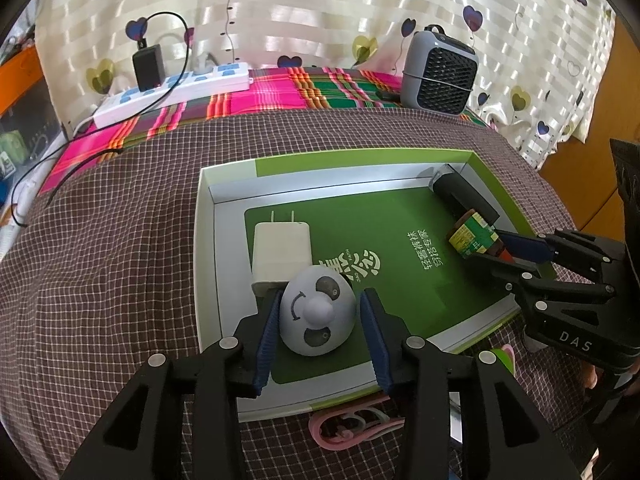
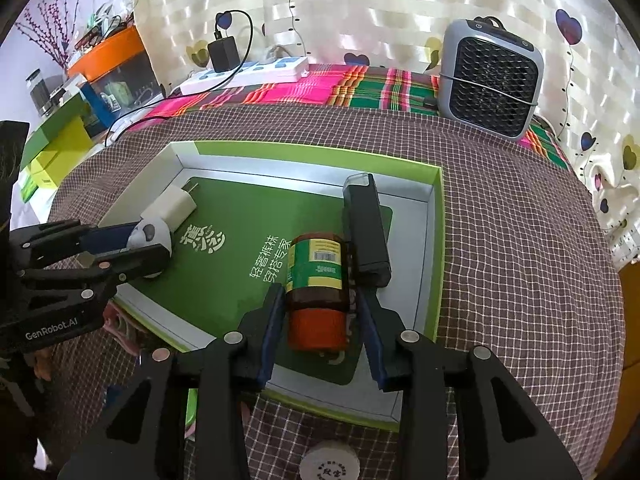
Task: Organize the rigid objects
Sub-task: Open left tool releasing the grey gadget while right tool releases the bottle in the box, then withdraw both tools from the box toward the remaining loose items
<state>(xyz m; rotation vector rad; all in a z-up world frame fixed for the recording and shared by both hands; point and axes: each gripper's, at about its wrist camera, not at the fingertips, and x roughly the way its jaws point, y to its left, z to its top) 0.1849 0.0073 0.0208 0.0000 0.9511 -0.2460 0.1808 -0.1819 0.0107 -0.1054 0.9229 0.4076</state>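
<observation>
Panda egg lies between your left gripper pads inside the green box, touching the white charger behind it; the jaws stand apart, with a gap on both sides. Your right gripper straddles the brown bottle, lying on its side beside the black case; those jaws are loosened too, gripping nothing.

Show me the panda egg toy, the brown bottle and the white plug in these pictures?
panda egg toy (image 1: 318,312): left wrist view, on its nose bump.
brown bottle (image 2: 318,268): right wrist view, on its green label.
white plug (image 1: 282,254): left wrist view, on its flat top face.
</observation>
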